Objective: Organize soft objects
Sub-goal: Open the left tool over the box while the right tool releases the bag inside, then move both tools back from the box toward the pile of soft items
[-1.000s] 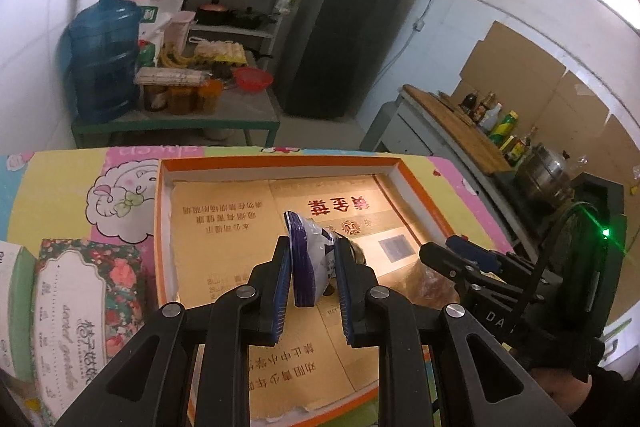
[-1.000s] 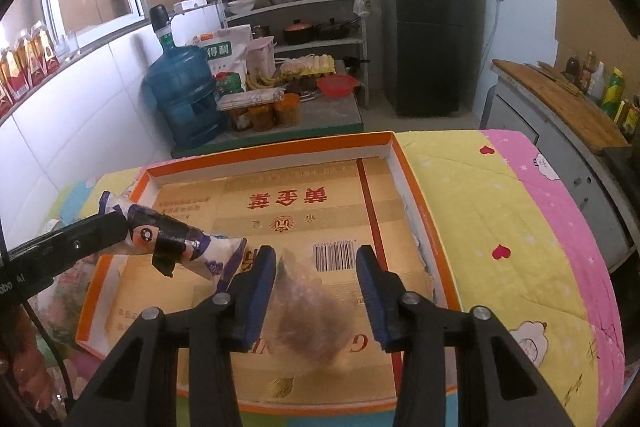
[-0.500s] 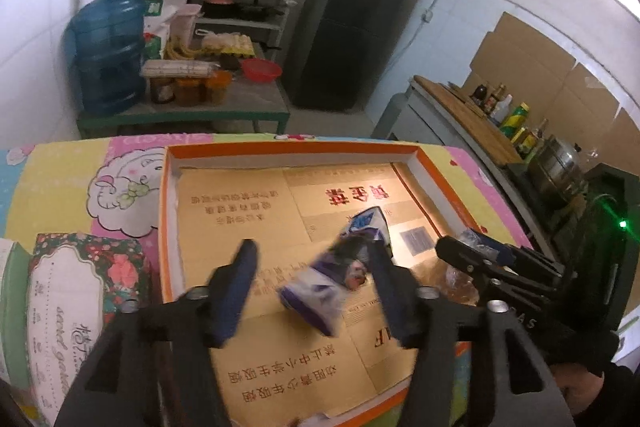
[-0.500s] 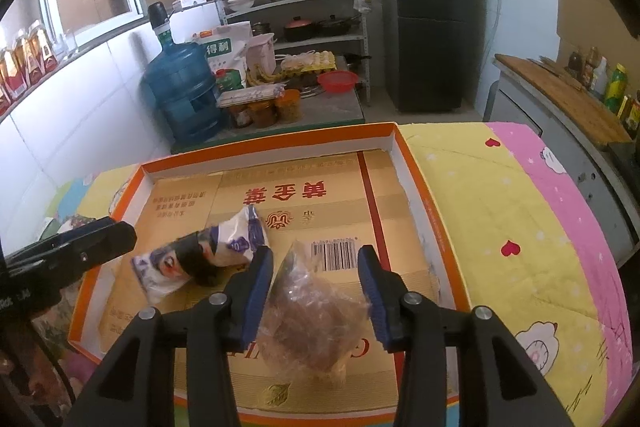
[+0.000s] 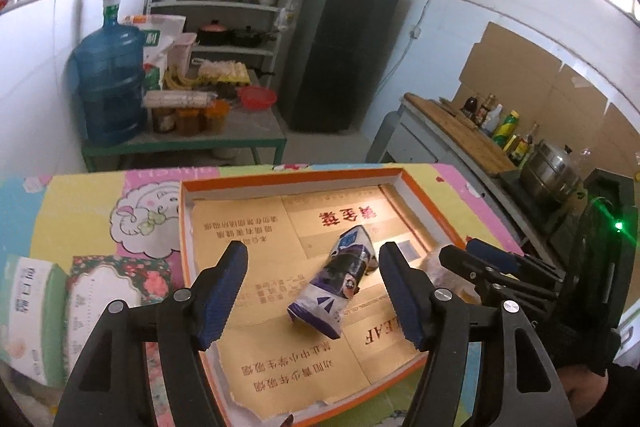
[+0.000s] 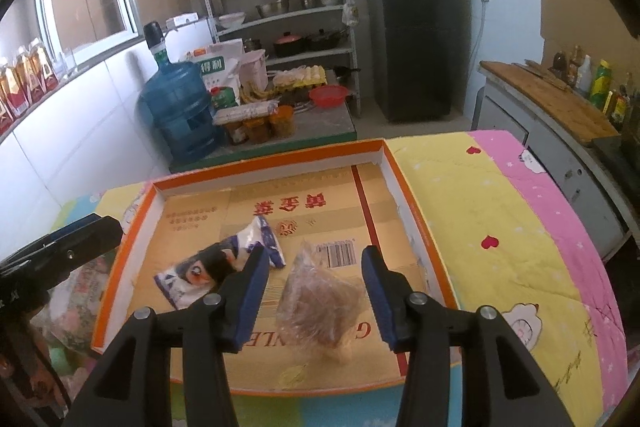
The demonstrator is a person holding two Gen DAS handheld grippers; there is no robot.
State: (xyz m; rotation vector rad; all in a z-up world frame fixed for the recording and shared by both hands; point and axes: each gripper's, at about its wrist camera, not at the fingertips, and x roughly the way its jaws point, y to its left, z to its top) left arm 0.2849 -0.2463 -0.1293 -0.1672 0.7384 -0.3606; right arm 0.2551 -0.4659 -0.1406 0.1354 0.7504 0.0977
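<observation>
My left gripper [image 5: 312, 291] has just been opening its jaws, and now they stand wide. The blue-and-white snack packet [image 5: 339, 281] lies flat on the box floor, below and between them, touching neither pad. I think I let go here so it would land inside the box and not on the blanket.

My right gripper [image 6: 314, 297] has been opening a bit too. The clear bag w/ something brown inside [image 6: 320, 301] sits between its jaws, and I see a gap on each side, so I'd call them open. The plastic is see-thru tho, so a light touch on the left pad I can't rule out.

Both soft things are in the orange-rimmed cardboard box [image 6: 416, 227], side by side near its front half. The packet is just left of the right jaws.

Two tissue packs [image 5: 80, 303] wait outside the box, left of my left jaws. Prob they go in next.
</observation>
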